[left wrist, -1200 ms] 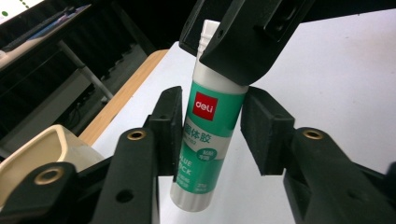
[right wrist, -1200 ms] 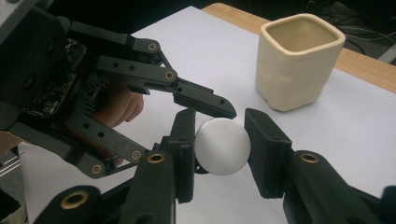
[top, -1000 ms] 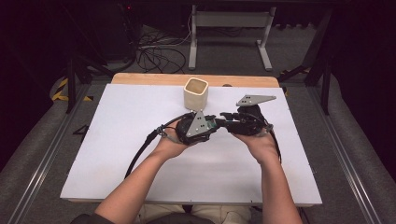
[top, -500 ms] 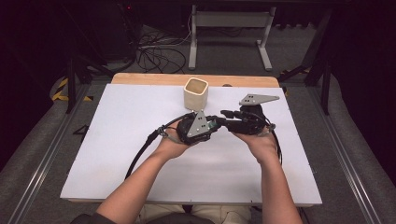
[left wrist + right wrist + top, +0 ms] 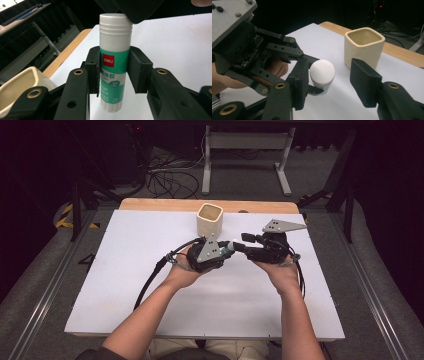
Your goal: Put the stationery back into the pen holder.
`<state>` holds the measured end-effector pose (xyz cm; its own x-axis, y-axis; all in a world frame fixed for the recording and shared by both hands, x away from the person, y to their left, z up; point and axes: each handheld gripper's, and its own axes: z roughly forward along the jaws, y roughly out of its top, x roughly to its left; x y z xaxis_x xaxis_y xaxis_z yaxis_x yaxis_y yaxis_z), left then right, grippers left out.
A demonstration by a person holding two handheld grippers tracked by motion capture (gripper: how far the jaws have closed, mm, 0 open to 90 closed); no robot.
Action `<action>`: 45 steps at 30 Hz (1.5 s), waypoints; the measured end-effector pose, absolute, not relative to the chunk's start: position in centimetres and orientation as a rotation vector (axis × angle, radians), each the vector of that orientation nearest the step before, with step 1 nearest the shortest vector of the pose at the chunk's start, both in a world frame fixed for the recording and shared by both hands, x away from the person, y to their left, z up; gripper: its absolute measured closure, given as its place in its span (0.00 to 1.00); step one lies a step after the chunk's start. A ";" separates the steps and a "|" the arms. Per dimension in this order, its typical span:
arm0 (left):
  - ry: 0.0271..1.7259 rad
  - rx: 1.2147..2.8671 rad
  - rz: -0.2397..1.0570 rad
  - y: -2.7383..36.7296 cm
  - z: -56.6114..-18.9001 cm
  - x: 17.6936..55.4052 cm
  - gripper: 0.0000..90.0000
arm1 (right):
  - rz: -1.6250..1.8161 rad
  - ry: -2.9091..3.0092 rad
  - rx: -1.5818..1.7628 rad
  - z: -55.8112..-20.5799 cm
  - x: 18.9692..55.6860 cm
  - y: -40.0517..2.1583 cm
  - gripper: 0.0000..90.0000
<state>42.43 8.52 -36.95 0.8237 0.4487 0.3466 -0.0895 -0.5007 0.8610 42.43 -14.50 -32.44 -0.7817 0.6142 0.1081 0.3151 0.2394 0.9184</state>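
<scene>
Glue stick point(image 5: 114, 62): smooth cylinder, ribbed white cap, teal label, mid-frame in left gripper view, pinched by left gripper point(image 5: 113, 72). Right gripper point(image 5: 329, 81) jaws spread around the cap. Glazed cream square cup point(image 5: 209, 218) upper centre on white table point(image 5: 125, 245). Hands meet mid-table.

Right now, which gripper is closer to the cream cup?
Left, though only slightly. The left gripper sits just in front of the cream cup, clamped on the glue stick; the right gripper, open, is off to the cup's right.
</scene>
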 end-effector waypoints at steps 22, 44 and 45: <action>0.318 1.935 0.664 9.5 -35.4 43.5 0.73 | 1.620 2.117 0.890 -32.3 41.7 -16.4 0.30; 0.377 1.859 0.675 10.3 -34.3 45.5 0.73 | 1.647 2.070 0.907 -32.7 41.5 -17.7 0.17; 0.384 1.849 0.669 10.4 -34.3 45.6 0.73 | 1.651 2.066 0.907 -32.7 41.5 -17.7 0.17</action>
<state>45.62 10.43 -34.28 0.7896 0.5544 0.2628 -0.0518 -0.3666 0.9289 41.53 -17.71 -32.65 -0.7368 0.6652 0.1214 0.2651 0.1191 0.9568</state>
